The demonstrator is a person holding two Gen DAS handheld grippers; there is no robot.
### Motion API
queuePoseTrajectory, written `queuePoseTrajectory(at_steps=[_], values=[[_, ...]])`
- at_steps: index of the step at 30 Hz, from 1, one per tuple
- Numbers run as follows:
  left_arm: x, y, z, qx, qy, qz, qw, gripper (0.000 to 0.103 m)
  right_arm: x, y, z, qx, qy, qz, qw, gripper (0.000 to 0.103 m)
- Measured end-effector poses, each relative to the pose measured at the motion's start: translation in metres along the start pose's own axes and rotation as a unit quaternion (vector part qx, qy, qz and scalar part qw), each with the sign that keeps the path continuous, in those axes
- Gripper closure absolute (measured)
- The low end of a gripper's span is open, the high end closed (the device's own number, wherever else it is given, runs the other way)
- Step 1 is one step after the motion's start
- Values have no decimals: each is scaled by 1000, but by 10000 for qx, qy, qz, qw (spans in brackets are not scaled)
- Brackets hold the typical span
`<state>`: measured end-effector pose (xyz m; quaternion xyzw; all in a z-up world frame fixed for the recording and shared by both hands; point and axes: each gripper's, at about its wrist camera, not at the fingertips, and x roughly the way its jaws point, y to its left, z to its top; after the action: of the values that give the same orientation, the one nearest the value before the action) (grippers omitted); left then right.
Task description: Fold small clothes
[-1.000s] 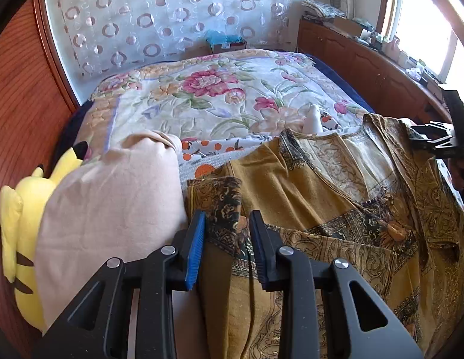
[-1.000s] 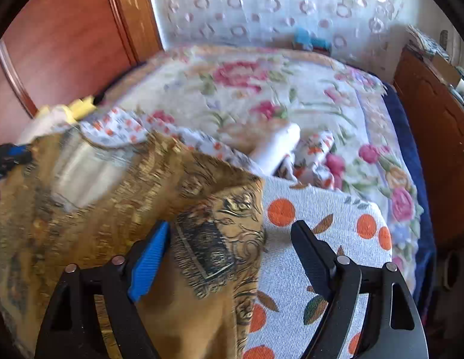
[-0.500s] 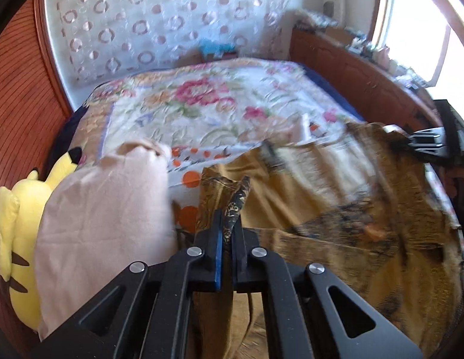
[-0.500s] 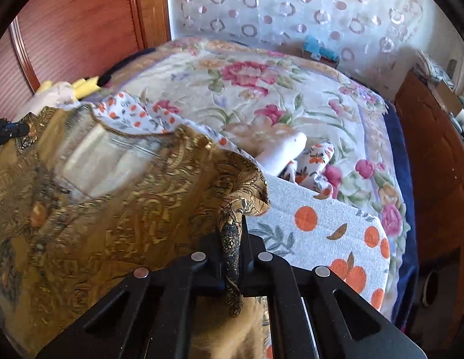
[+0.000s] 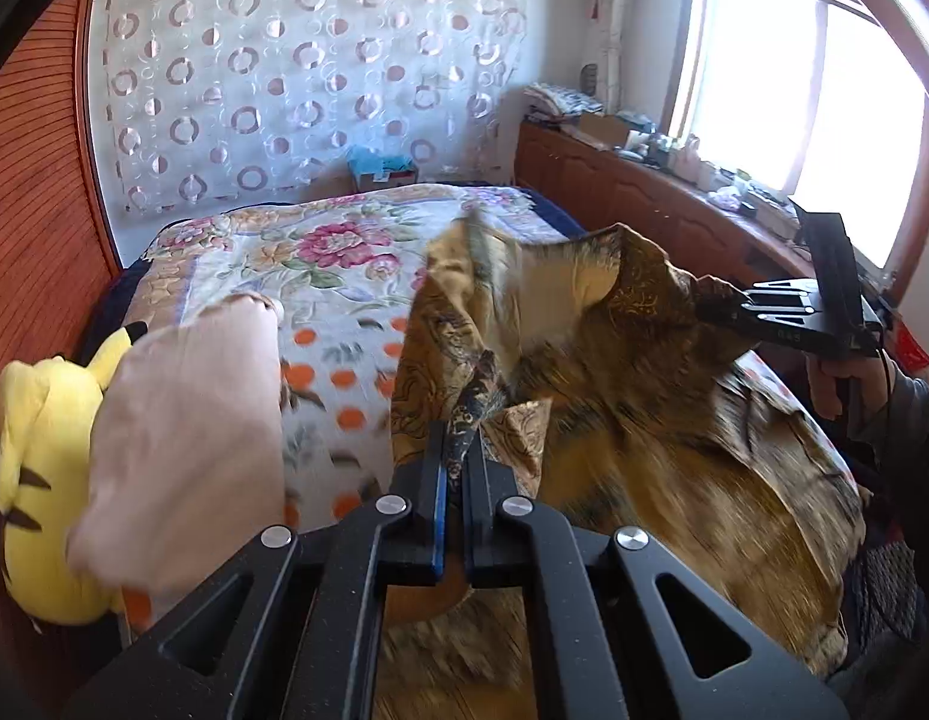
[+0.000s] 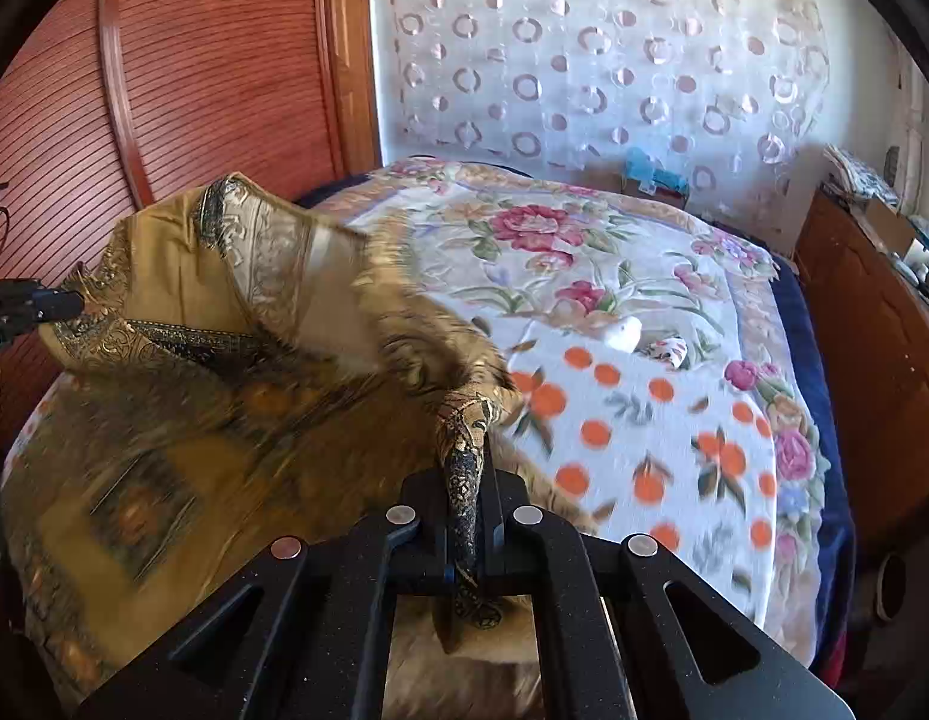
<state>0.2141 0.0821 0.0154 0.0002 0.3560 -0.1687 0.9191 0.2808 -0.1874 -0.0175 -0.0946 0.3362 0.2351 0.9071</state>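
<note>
Shirt (image 5: pixel 632 396) lifted off bed (image 6: pixel 614 276), both jaws clamped on sleeve ends.
Left gripper (image 5: pixel 458 468), right gripper (image 6: pixel 470 480): thin pinches; fast swing risks slipping, bunching fold.

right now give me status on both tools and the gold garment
Left tool shut on gold garment; right tool shut on its other corner. Garment lifted between them, body draped on the bed. Pink cushion close at left, not touching.

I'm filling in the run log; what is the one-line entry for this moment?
left gripper: shut on gold garment | right gripper: shut on gold garment | garment: raised off bed | fold: not done
</note>
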Motion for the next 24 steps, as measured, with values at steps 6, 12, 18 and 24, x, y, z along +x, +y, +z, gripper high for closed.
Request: queuePoseTrajectory(at_steps=[6,12,18,24], values=[[-30,-8,-43,-102,-98,42,9999,99,-53,14,-50,52,-195,60,9998,100],[-64,-20,-83,-222,-348,111,9991,99,-107,36,-107,155,-324,152,9992,100],[-104,-26,-117,-485,-619,159,9968,99,-151,49,-159,395,-543,338,9972,100],[-125,-32,-142,-529,-623,264,9963,99,-180,51,-194,521,-503,382,9966,100]])
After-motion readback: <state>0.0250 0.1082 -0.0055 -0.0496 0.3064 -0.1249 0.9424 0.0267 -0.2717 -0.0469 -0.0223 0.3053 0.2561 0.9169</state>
